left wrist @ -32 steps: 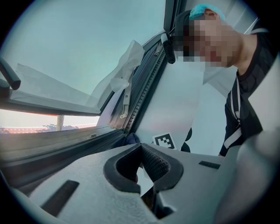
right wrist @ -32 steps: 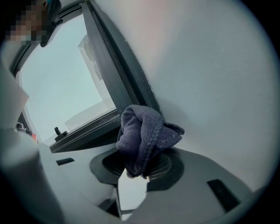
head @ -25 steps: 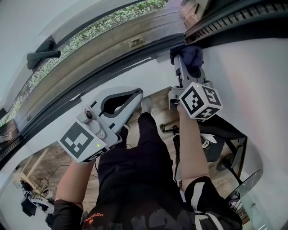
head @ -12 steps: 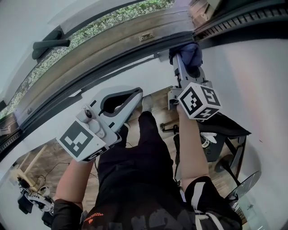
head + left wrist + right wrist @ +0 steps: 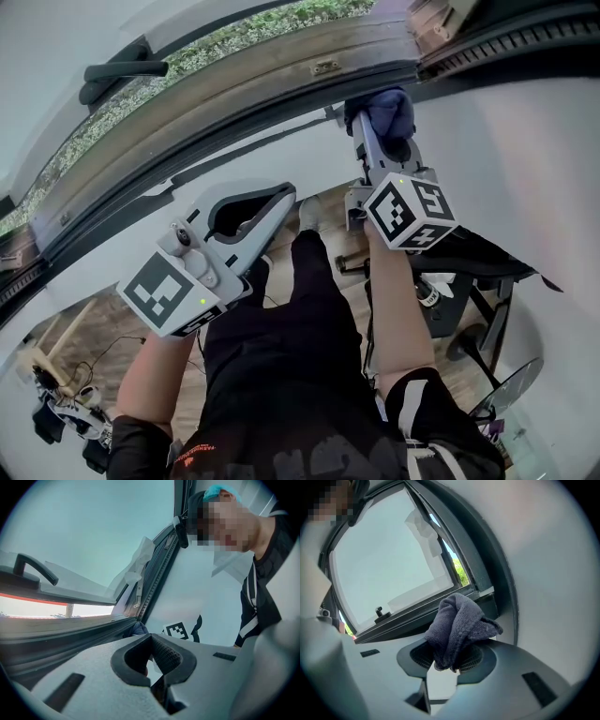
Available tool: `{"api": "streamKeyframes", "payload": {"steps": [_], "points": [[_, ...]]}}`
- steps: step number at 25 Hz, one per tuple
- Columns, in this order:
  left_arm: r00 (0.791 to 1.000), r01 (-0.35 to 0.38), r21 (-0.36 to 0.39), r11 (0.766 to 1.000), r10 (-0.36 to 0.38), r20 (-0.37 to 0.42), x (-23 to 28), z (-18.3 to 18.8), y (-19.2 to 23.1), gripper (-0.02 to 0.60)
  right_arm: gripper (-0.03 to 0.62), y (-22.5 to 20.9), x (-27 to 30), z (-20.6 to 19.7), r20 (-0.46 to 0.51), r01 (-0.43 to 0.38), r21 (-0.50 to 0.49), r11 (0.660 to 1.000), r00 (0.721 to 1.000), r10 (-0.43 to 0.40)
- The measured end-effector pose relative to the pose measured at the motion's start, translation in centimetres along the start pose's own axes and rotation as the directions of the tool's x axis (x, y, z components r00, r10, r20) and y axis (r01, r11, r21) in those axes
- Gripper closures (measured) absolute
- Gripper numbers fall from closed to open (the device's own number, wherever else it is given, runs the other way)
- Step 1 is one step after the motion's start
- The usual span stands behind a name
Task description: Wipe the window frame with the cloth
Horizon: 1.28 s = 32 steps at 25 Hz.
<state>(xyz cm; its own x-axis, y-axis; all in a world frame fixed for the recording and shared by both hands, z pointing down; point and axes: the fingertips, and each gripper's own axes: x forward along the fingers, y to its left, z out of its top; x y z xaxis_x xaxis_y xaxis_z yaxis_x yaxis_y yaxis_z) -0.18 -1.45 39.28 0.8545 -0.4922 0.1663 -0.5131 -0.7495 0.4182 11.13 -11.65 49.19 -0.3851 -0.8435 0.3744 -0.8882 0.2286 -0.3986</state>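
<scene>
Right gripper (image 5: 446, 662): my jaws clamped on bunched grey cloth (image 5: 459, 620). Cloth sits at right end of window frame (image 5: 408, 617), seemingly touching bottom rail near corner. To wipe well, I judge: keep wad pressed into rail groove, even pressure, one long drag along rail; re-grip if cloth slips. Left gripper (image 5: 152, 654): jaws closed, nothing between, held low, apart from frame. Wall (image 5: 506, 141) close on right, so no run there. Open room lies leftward toward handle (image 5: 117, 70).
</scene>
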Motion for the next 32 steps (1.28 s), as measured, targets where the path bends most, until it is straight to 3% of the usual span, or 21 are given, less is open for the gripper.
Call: {"api": "streamKeyframes", "payload": {"steps": [32], "points": [[0.995,-0.085,-0.014,0.996,0.086,0.056,-9.5,-1.0,-0.1,0.561,0.488,10.5,-0.1,-4.4,-0.058,-0.107,-0.035,0.994,0.993,0.105]]}}
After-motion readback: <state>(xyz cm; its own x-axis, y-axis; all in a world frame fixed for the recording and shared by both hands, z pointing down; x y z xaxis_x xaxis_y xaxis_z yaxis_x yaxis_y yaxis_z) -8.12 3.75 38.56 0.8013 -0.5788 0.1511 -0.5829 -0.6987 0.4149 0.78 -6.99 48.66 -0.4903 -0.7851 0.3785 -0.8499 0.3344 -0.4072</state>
